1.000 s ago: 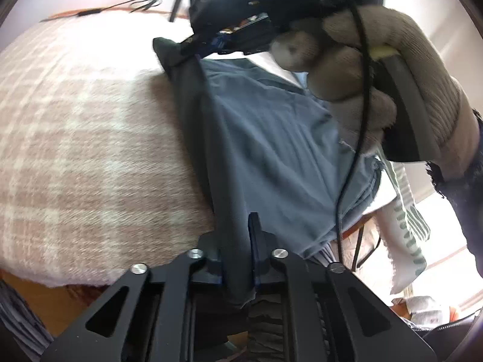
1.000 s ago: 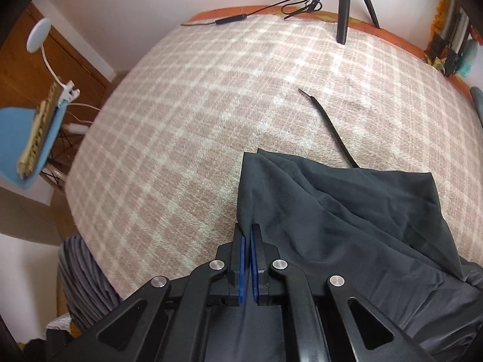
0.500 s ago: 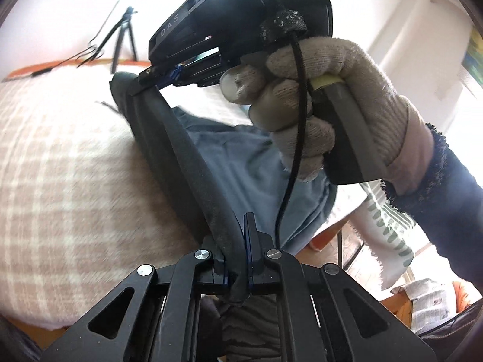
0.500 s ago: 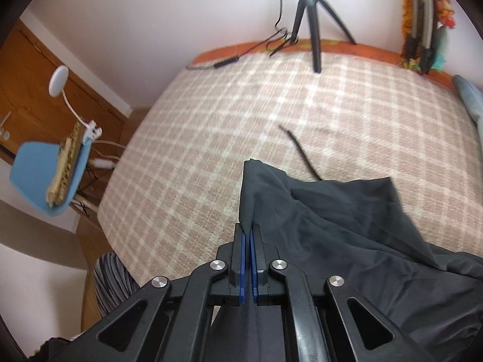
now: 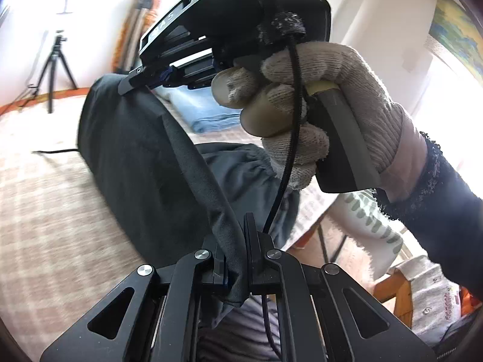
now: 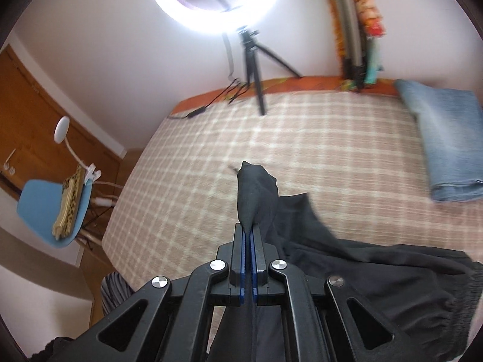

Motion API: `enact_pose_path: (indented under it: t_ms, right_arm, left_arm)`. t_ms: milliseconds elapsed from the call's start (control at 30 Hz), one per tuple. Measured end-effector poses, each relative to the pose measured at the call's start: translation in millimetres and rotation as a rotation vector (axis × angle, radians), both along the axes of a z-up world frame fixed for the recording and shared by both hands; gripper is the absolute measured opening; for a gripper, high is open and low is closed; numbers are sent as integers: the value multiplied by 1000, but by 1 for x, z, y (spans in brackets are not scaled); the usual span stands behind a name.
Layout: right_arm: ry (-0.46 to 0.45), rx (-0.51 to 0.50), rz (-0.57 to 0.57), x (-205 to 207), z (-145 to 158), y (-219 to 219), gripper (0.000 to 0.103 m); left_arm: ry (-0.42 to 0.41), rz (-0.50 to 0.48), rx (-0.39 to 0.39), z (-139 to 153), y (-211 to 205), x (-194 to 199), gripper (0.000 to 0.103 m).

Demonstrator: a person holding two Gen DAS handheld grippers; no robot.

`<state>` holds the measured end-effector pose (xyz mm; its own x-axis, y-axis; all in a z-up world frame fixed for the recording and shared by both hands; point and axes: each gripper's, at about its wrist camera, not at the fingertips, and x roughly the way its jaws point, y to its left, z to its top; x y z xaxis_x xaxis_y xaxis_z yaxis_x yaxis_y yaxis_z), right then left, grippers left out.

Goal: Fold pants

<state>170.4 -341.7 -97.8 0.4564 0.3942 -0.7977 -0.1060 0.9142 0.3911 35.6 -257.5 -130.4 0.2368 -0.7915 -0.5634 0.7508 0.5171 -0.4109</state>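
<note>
Currently, L to R: beige plaid bedspread (image 6: 302, 138), work surface. Dark grey soft-fabric pants (image 5: 135, 163), hem end lifted off the bed, waistband end resting on it. Left gripper (image 5: 234, 250) clamped on fabric edge; right gripper (image 6: 249, 235) clamped on opposite corner, edge kept taut, prob. for folding over.

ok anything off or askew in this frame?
Nothing damaged or spilled. Both grippers, left and right, pinch the dark pants, lifted off the plaid bed. One thin black cord lies loose on the bed beside the pants.
</note>
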Motion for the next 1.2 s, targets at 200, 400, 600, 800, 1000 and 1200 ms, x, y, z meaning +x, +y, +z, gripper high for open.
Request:
enact_pose_path:
  t_ms: [200,400,600,800,1000,1200]
  right_arm:
    - [-10,-20,-78,-9,6,-50,0]
    - [-15,-42,-155,-19,6,-99,0]
    - [-5,-77,-228,-29,6,-146,0]
    - [11,-130,-254,-33,5,-181,0]
    - [29,-169,-268,-31,-3,-212,0]
    - [53,-187,-298,-38,-17,-241,0]
  left_arm:
    - [6,-72,-3,-3,-39,1,6]
    - [12,-133,-8,-3,-75,0,6]
    - [17,-190,-29,2,-105,2,6]
    - [40,-229,-45,0,-138,9,6]
    - [51,-253,-31,-4,-165,6,6]
    - [52,-284,-4,-14,-186,1,6]
